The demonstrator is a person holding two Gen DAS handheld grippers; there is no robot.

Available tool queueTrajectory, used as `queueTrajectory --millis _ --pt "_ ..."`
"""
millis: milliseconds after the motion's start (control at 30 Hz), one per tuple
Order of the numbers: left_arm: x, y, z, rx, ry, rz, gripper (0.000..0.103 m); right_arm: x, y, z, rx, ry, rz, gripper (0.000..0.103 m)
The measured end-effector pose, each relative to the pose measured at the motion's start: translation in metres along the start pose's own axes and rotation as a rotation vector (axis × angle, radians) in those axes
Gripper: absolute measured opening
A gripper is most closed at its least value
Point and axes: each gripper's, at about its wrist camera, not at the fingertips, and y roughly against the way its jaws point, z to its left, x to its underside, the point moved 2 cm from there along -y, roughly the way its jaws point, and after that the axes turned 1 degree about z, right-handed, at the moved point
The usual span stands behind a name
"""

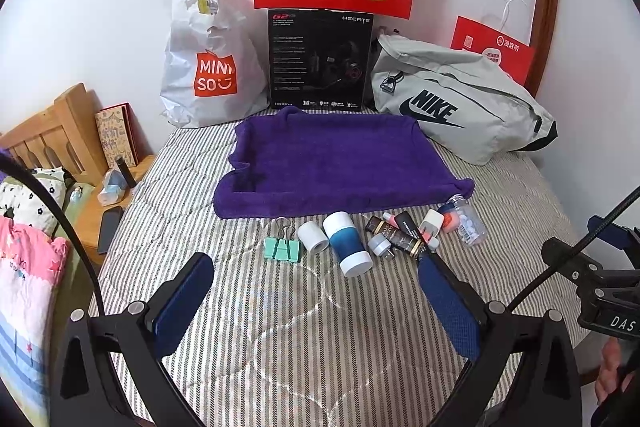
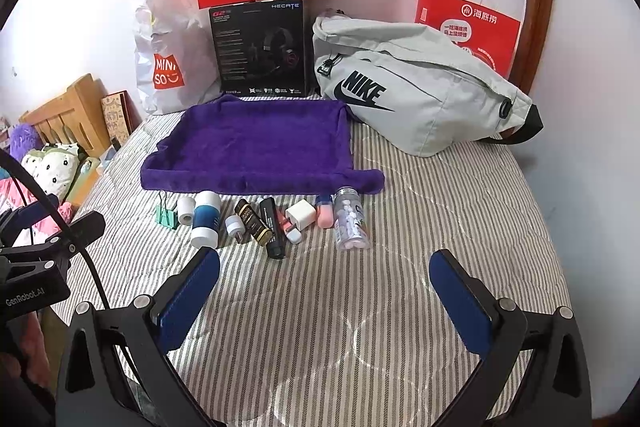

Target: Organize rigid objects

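Even, bright indoor light, soft shadows, sharp focus centrally, strong fisheye bending and dark vignetted corners.

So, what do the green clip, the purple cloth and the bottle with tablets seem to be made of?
The green clip: painted metal, probably, with bare shiny wire handles. The purple cloth: soft fabric with a fuzzy matte pile, likely terry or microfibre. The tablet bottle: clear and glossy, the tablets show through; plastic or glass, I cannot tell.

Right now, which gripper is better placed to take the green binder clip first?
Probably left: the green binder clip lies just ahead of the open left gripper; from the right gripper it sits far left.
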Motion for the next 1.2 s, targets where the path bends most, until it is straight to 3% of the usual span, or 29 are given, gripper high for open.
queueTrajectory --millis 1200 --pt "-0.0016 0.0017 0.0017 0.004 -0.006 0.012 0.103 0.0011 0.0037 0.0004 0.011 0.006 -0.004 0.103"
